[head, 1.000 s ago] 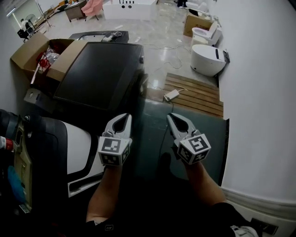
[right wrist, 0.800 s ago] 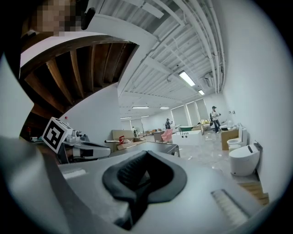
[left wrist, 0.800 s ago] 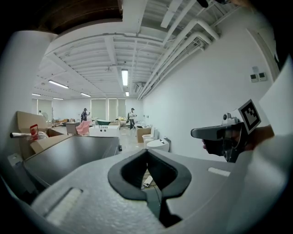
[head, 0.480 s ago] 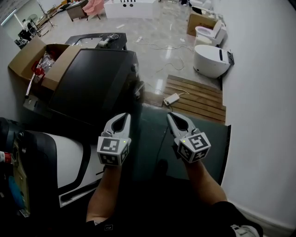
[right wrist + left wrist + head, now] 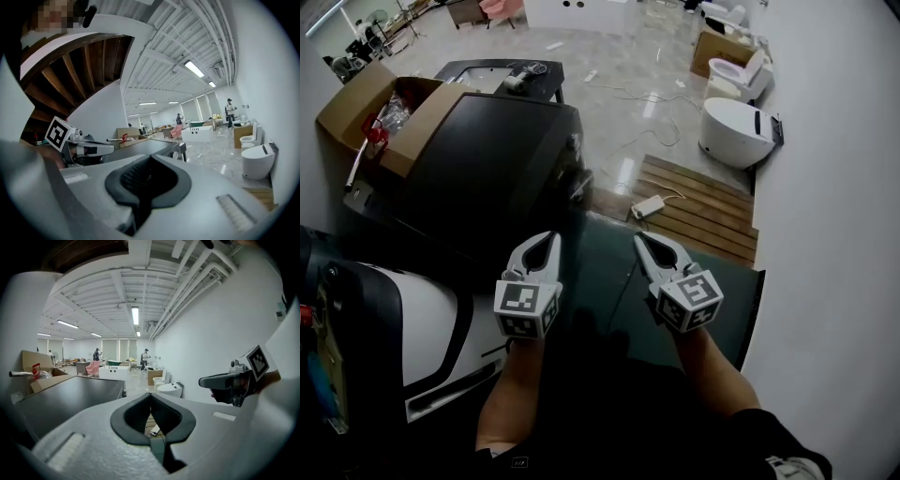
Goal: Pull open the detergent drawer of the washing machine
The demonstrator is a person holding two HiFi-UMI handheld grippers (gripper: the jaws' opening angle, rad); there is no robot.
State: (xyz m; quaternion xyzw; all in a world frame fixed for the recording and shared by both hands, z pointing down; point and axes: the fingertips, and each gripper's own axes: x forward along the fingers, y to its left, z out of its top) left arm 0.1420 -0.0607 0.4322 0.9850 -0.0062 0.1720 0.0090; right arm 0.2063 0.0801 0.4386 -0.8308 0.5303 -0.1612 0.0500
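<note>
A dark-topped machine (image 5: 492,159) stands ahead on the left, its front edge (image 5: 574,178) facing the floor. I cannot make out a detergent drawer on it. My left gripper (image 5: 552,236) hangs just in front of that machine's near corner, shut with nothing between its fingers. My right gripper (image 5: 640,238) is level with it to the right, over the dark green floor panel (image 5: 609,281), also shut and empty. The left gripper view looks past the shut left gripper (image 5: 150,395) over the machine's black top (image 5: 70,394). The right gripper (image 5: 150,157) points the same way.
A white and black appliance (image 5: 412,323) lies at the lower left. An open cardboard box (image 5: 370,108) sits behind the dark machine. A wooden slatted platform (image 5: 703,206) with a white power block (image 5: 649,203), toilets (image 5: 736,127) and a white wall (image 5: 834,234) are on the right.
Both grippers stayed shut and side by side while being carried along. The white appliance has slid toward the left edge, and the toilets and wooden platform have shifted slightly right.
</note>
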